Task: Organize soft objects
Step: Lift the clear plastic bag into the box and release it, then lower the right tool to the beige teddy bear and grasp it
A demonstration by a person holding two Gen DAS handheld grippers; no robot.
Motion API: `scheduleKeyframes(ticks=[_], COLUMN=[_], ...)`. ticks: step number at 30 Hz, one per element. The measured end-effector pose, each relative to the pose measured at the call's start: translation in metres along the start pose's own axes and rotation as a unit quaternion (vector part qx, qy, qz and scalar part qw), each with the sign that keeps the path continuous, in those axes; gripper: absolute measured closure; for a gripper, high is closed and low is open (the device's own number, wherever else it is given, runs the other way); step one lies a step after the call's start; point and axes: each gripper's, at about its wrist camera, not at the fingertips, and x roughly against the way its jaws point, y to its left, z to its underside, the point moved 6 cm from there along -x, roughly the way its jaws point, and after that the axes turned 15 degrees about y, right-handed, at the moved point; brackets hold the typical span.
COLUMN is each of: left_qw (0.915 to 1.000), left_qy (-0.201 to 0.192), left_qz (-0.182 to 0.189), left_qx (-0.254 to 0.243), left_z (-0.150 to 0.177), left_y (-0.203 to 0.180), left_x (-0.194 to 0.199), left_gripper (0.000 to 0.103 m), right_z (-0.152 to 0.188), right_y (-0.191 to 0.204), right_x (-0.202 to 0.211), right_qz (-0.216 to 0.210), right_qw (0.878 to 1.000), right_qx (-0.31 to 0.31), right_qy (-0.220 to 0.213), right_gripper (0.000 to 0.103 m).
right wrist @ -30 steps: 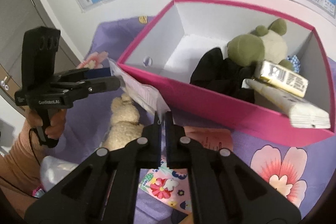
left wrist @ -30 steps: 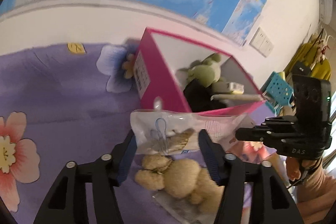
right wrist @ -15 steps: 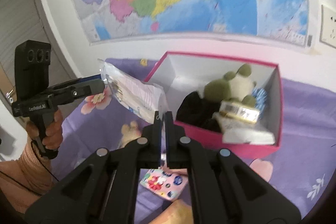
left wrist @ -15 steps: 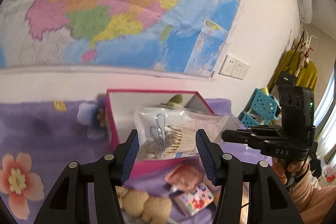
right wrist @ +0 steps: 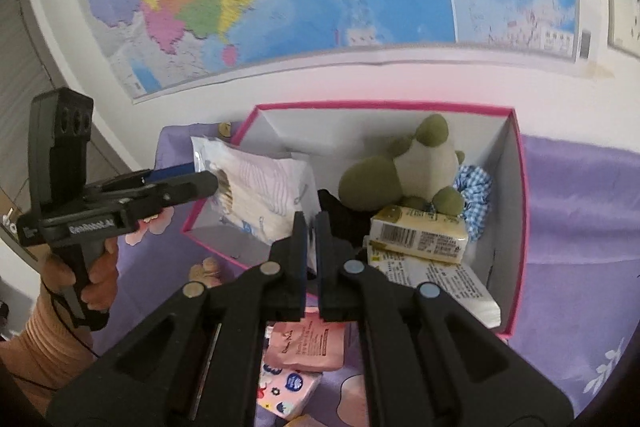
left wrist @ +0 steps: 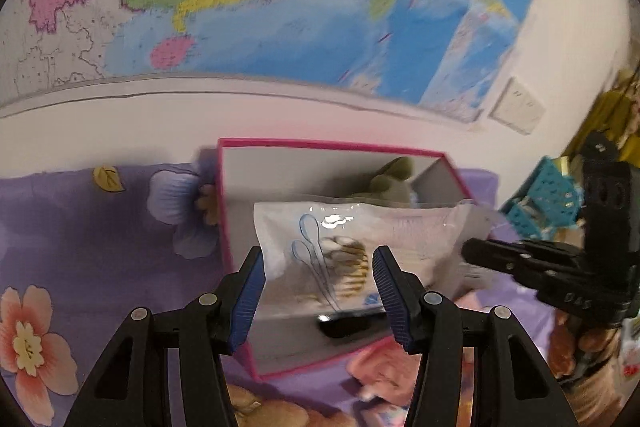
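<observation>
A clear bag of cotton swabs hangs over the left half of the pink box, held at both ends. My left gripper is shut on its wide end. My right gripper is shut on its other edge; the bag also shows in the right wrist view. Inside the box lie a green plush frog, a black cloth, a blue checked scrunchie and a tissue pack.
A beige plush toy lies on the purple flowered cloth in front of the box. A pink sachet and a patterned tissue pack lie there too. A wall with a map stands close behind the box.
Both grippers lifted the swab bag off the cloth and carried it forward over the box's open left side. The plush toy stayed on the cloth.
</observation>
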Motion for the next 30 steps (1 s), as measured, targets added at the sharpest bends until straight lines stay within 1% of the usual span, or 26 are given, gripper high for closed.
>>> scheduleKeyframes(ticks=[1, 2, 4, 7, 13, 16, 20, 23, 26, 30], left_qw=[0.9999, 0.9998, 0.9996, 0.9996, 0.9996, 0.9993, 0.9984, 0.9975, 0.9972, 0.9975], left_qy=[0.002, 0.006, 0.011, 0.005, -0.019, -0.033, -0.051, -0.064, -0.067, -0.063], left_qz=[-0.012, -0.014, -0.008, -0.004, 0.001, 0.009, 0.021, 0.030, 0.033, 0.031], left_qx=[0.003, 0.010, 0.023, 0.028, 0.023, 0.017, 0.014, 0.007, 0.002, -0.006], left_z=[0.000, -0.001, 0.000, -0.001, 0.002, 0.008, 0.020, 0.032, 0.044, 0.062], left_y=[0.002, 0.005, 0.011, 0.012, 0.011, 0.008, 0.007, 0.005, 0.003, 0.003], left_x=[-0.004, -0.007, -0.011, -0.008, 0.010, 0.022, 0.040, 0.053, 0.060, 0.064], left_gripper=[0.048, 0.048, 0.048, 0.048, 0.048, 0.048, 0.047, 0.047, 0.047, 0.047], right_z=[-0.001, -0.001, -0.002, -0.002, 0.008, 0.017, 0.028, 0.039, 0.049, 0.069], right_y=[-0.004, -0.007, -0.013, -0.018, -0.016, -0.008, 0.008, 0.022, 0.037, 0.057], right_x=[-0.004, -0.008, -0.013, -0.016, -0.009, 0.001, 0.015, 0.022, 0.021, 0.010], right_qz=[-0.001, 0.001, 0.007, 0.014, 0.002, -0.006, -0.024, -0.042, -0.054, -0.065], right_qw=[1.000, 1.000, 1.000, 0.999, 1.000, 1.000, 1.000, 0.999, 0.998, 0.995], right_qx=[-0.006, -0.012, -0.024, -0.033, -0.028, -0.017, 0.001, 0.018, 0.036, 0.062], right_qy=[0.004, 0.008, 0.010, 0.010, 0.008, 0.002, -0.006, -0.005, 0.004, 0.032], right_gripper=[0.098, 0.098, 0.097, 0.092, 0.091, 0.086, 0.084, 0.078, 0.076, 0.075])
